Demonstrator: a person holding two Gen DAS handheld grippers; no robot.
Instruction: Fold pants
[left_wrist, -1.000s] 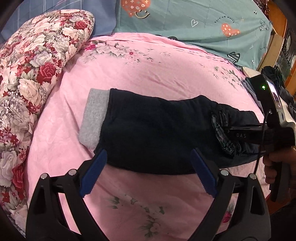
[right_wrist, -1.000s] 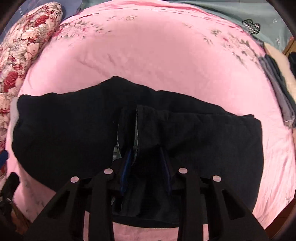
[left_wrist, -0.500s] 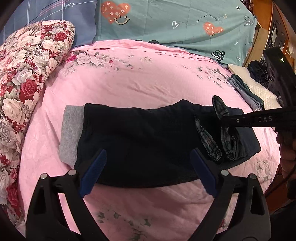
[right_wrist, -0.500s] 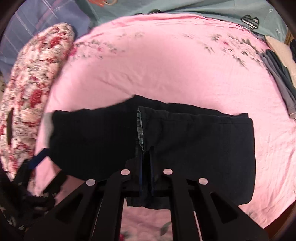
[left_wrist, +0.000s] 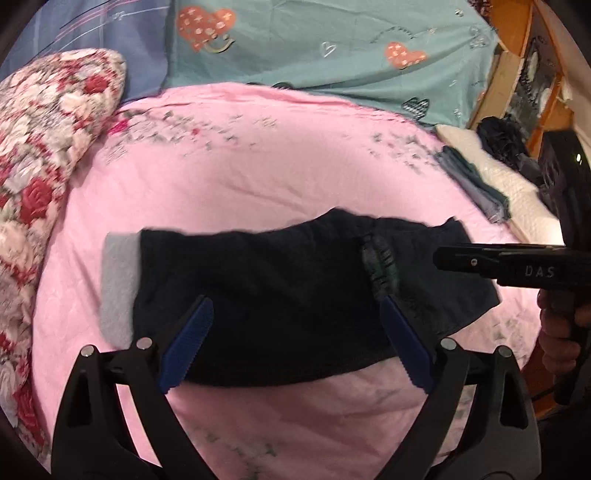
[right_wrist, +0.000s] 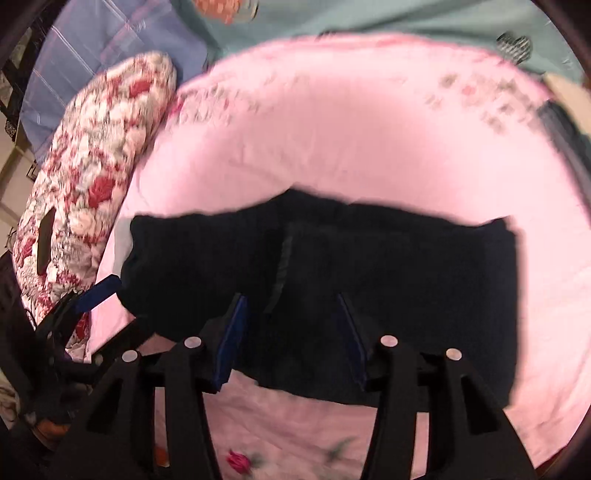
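Dark navy pants lie folded across the pink bedsheet, with a grey cuff at their left end and a strip of plaid lining showing at the fold. My left gripper hovers open over their near edge, holding nothing. In the right wrist view the pants lie flat under my right gripper. Its jaws are opening, and no cloth is pinched between them. Seen from the left wrist, the right gripper sits side-on above the pants' right part, held by a hand.
A rose-patterned quilt roll lines the bed's left side. A teal sheet with hearts covers the far end. Folded clothes and a white cushion sit at the right, beside wooden furniture. One left gripper pad shows at left.
The right gripper, shut on the pants' fold half a second ago, has opened and risen; the fold now lies flat. The left gripper drew back a little, still open.
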